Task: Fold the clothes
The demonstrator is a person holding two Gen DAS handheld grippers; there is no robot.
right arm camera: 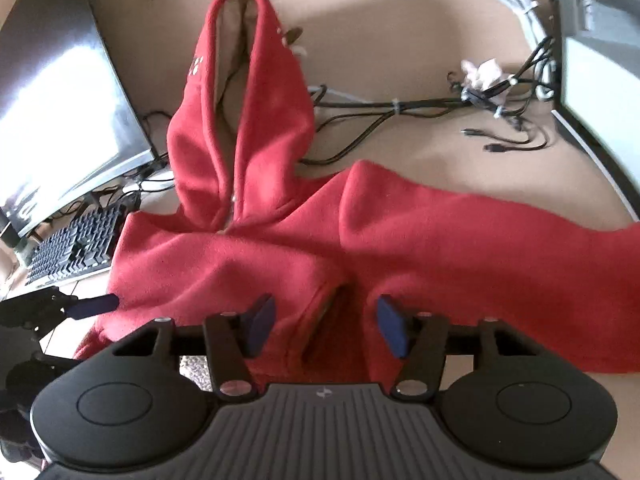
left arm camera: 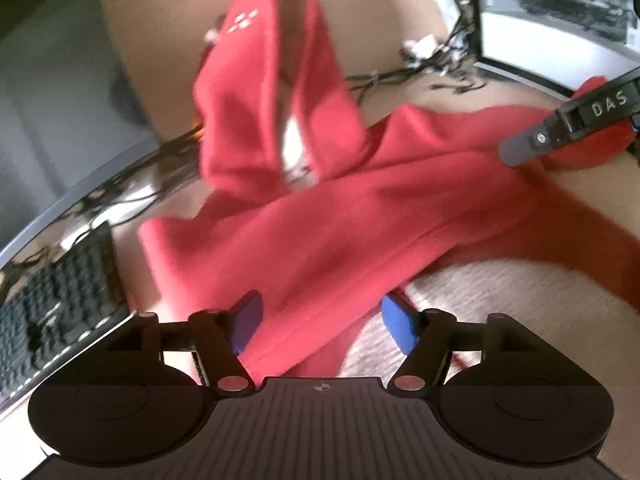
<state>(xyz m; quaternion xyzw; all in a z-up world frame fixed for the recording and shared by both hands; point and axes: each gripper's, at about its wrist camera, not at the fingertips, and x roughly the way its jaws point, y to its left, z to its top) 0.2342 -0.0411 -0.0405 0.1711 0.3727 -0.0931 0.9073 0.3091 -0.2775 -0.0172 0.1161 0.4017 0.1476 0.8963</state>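
Red hoodie (right arm camera: 280,256) between parted pads of each hand-held gripper (left arm camera: 320,322) (right arm camera: 326,326), ungripped.

Keyboard (right arm camera: 72,246), monitor (right arm camera: 60,92), cables (right arm camera: 400,110) (bundled) on table (right arm camera: 400,40).

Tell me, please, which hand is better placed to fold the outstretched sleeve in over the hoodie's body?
Probably the right. Its tool sits at the hoodie's near edge with the sleeve stretching away on its side. The left tool is at the opposite edge, near the keyboard.
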